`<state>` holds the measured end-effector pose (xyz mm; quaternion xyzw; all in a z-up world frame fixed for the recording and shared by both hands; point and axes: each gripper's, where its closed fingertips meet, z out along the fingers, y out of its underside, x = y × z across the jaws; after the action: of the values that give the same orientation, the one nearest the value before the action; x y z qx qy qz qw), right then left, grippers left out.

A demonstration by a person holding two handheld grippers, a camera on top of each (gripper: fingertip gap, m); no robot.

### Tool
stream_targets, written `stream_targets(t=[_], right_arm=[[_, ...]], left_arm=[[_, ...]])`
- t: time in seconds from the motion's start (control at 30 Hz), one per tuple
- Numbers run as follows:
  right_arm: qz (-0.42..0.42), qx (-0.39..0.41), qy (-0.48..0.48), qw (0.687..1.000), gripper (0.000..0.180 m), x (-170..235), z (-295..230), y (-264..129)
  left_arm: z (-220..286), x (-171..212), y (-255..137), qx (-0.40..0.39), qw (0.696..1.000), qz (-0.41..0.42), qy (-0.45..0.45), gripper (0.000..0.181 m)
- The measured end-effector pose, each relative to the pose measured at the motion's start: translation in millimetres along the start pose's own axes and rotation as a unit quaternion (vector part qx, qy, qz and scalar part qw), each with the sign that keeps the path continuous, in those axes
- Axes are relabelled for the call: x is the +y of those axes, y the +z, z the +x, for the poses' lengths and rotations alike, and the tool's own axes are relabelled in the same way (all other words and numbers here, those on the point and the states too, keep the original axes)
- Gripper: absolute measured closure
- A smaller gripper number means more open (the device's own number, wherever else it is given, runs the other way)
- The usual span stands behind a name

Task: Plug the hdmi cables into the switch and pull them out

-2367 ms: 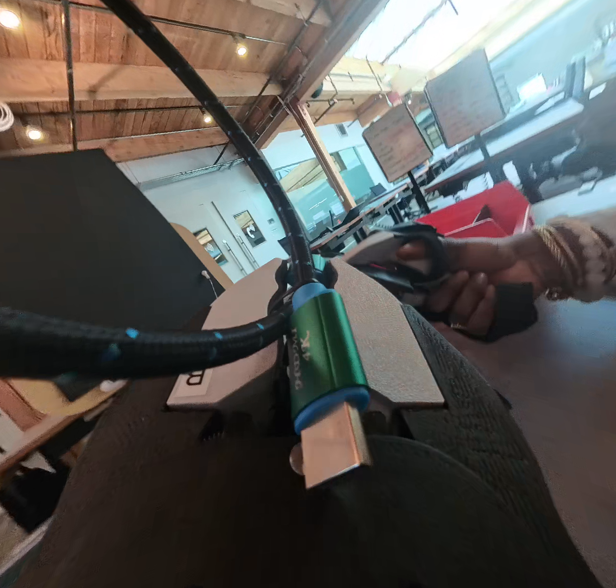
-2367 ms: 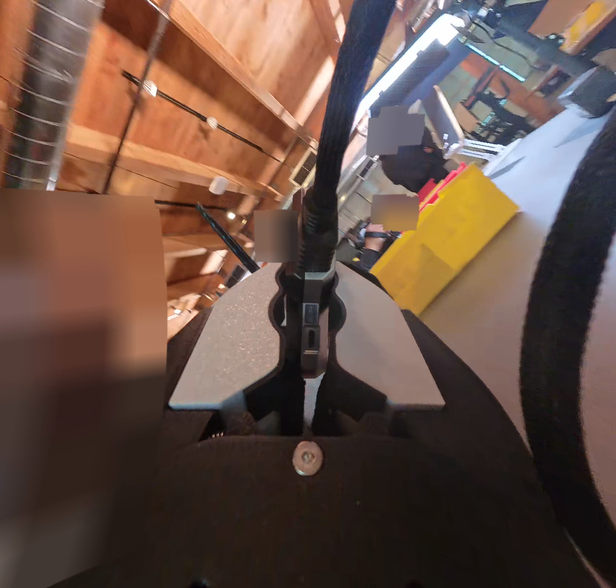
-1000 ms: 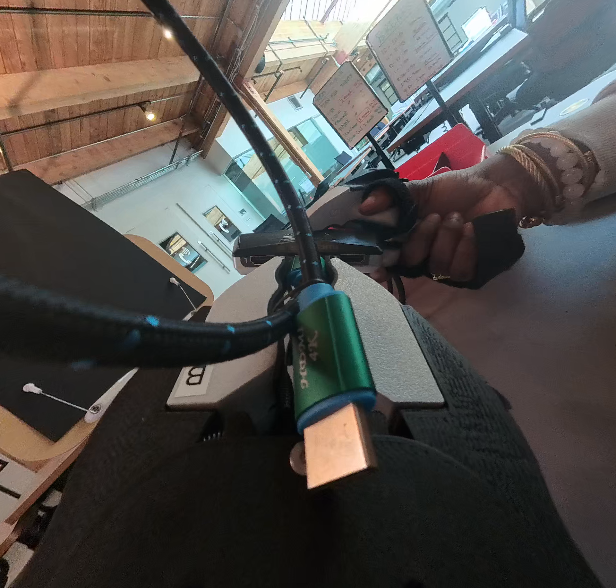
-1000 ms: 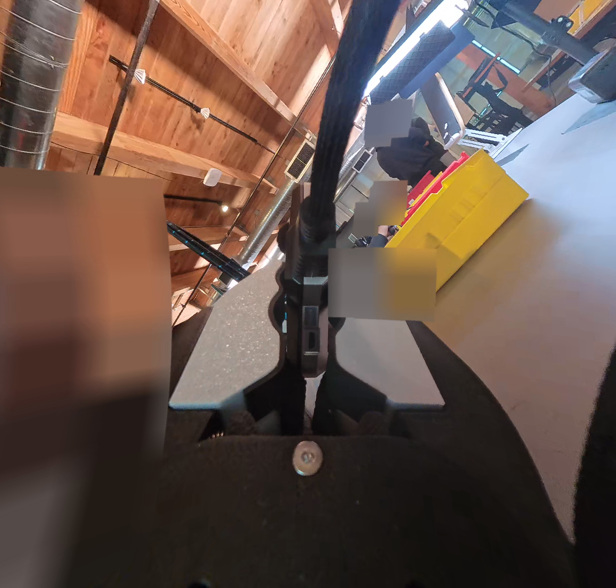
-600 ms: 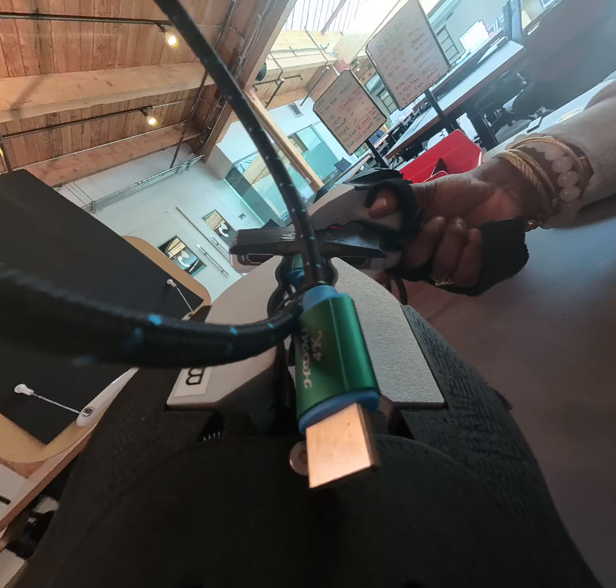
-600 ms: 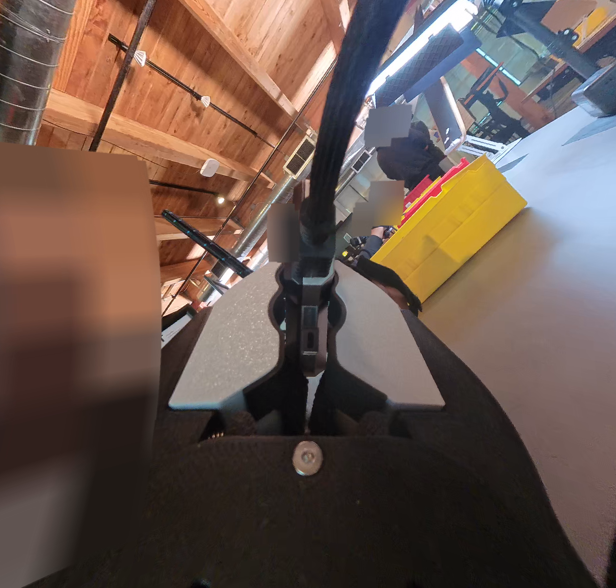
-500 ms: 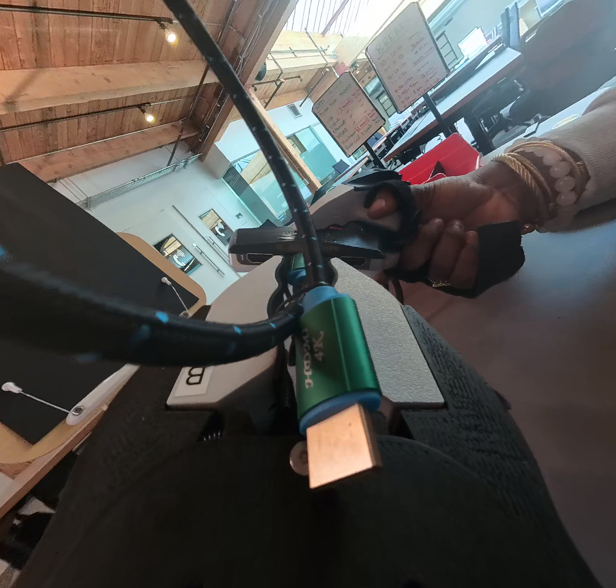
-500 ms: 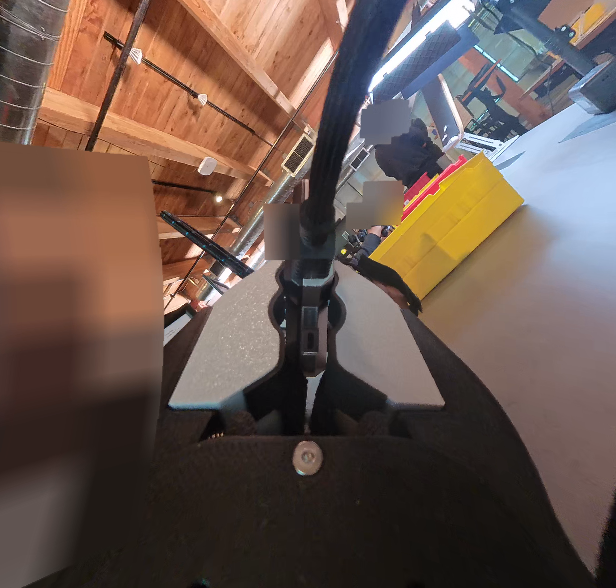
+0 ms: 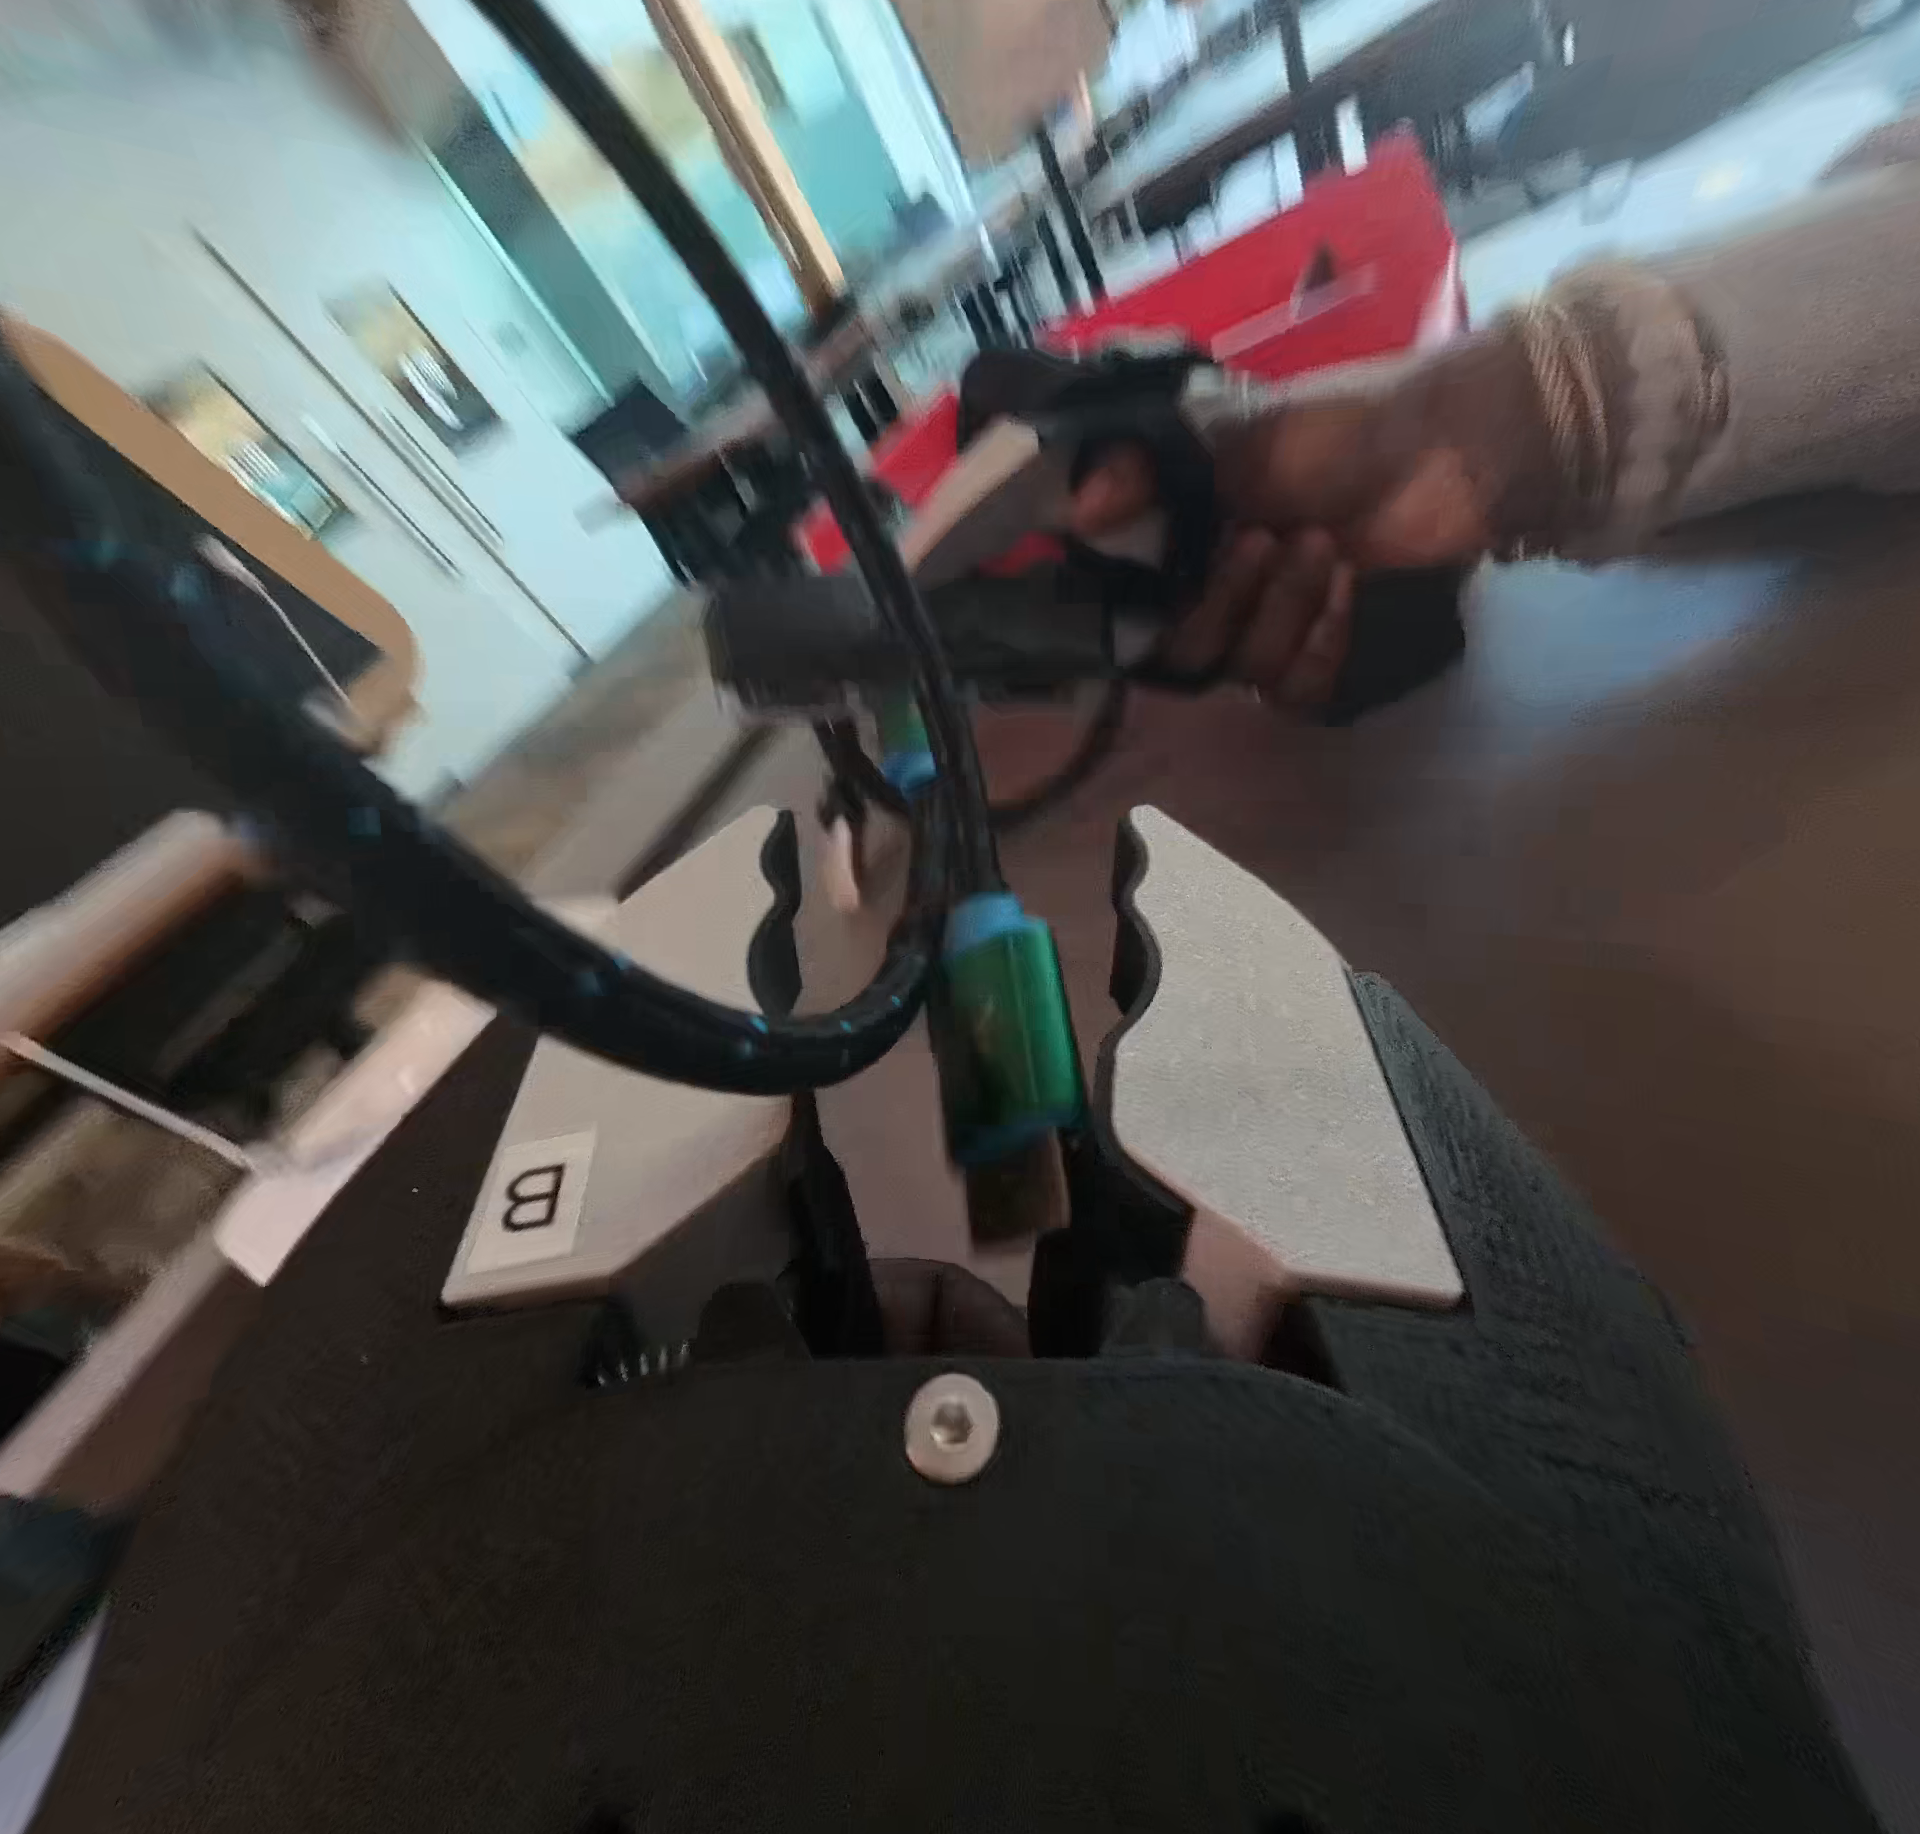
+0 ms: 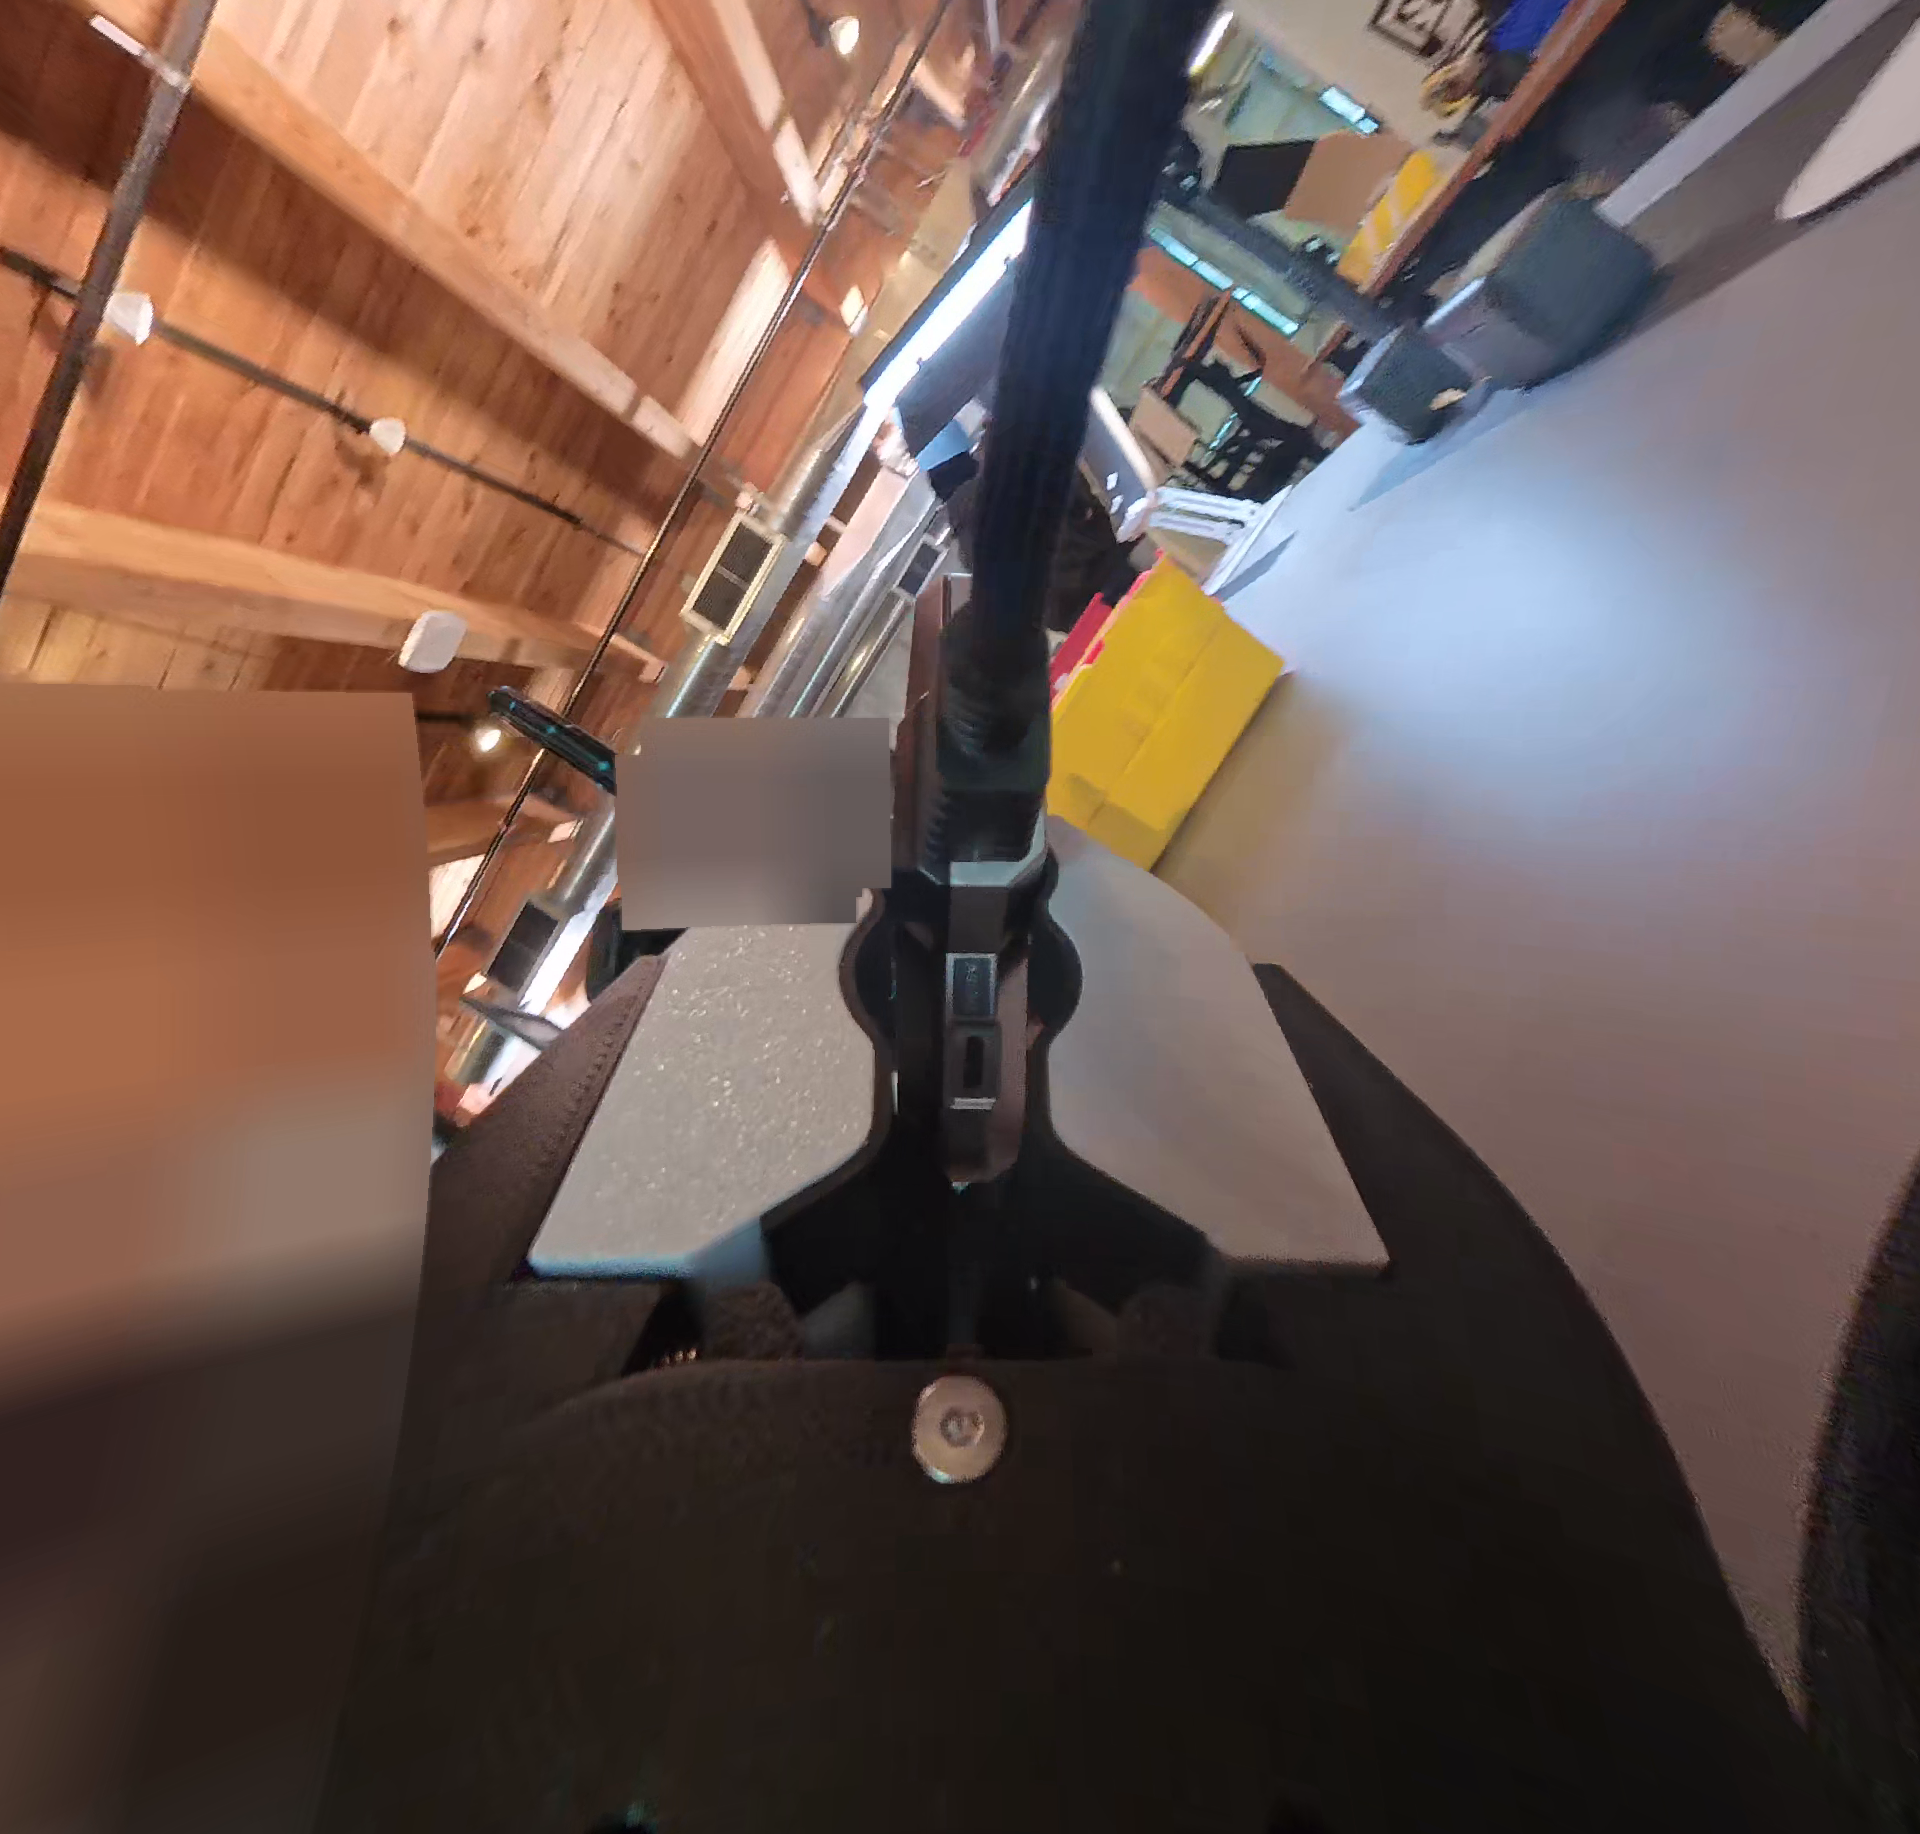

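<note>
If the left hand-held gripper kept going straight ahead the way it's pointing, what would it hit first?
Most likely the braided cable and blue-collared plug hanging just ahead of the open left hand-held gripper, then the dark switch above them, held by the right hand-held gripper. The picture is blurred, so depth is uncertain.

Timber plank ceiling [image 10: 436, 184] with beams spanning overhead; grey surface [image 10: 1558, 704] carrying yellow bin [image 10: 1153, 714]; red bin [image 9: 1299, 288] sitting beyond, blurred.
</note>
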<state>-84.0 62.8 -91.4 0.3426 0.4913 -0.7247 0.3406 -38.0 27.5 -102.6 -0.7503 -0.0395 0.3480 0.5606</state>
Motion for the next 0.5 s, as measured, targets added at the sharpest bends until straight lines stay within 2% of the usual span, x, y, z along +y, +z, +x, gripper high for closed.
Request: stream_targets(t=[0.03, 0.1, 0.17, 0.27, 0.37, 0.43, 0.5], right_arm=[[0.009, 0.011, 0.001, 1.0, 0.158, -3.2, 4.8, -2.5], [0.027, 0.035, -0.002, 0.999, 0.158, -10.3, 13.3, -7.5], [0.037, 0.062, -0.013, 0.997, 0.158, -15.5, 21.3, -12.4], [0.022, 0.103, -0.031, 0.994, 0.158, -14.0, 33.8, -15.5], [-0.022, 0.152, -0.056, 0.987, 0.158, -2.6, 47.8, -14.3], [-0.043, 0.168, -0.062, 0.983, 0.157, 3.7, 52.5, -12.5], [-0.054, 0.177, -0.059, 0.981, 0.157, 7.2, 55.8, -12.3]], left_arm=[[3.2, 13.8, 0.1, 0.025, 0.999, -0.044, -0.008, 0.12], [5.9, 36.2, -7.7, 0.061, 0.991, -0.115, -0.007, 0.117], [-7.9, 38.6, -20.4, 0.045, 0.992, -0.117, -0.008, 0.116], [-47.3, 8.1, -43.3, -0.026, 0.997, -0.014, -0.07, 0.118], [-85.7, -27.2, -70.4, -0.118, 0.975, 0.13, -0.139, 0.125], [-91.4, -29.7, -73.4, -0.145, 0.969, 0.143, -0.138, 0.129], [-82.3, -17.0, -60.3, -0.136, 0.981, 0.086, -0.11, 0.129]])
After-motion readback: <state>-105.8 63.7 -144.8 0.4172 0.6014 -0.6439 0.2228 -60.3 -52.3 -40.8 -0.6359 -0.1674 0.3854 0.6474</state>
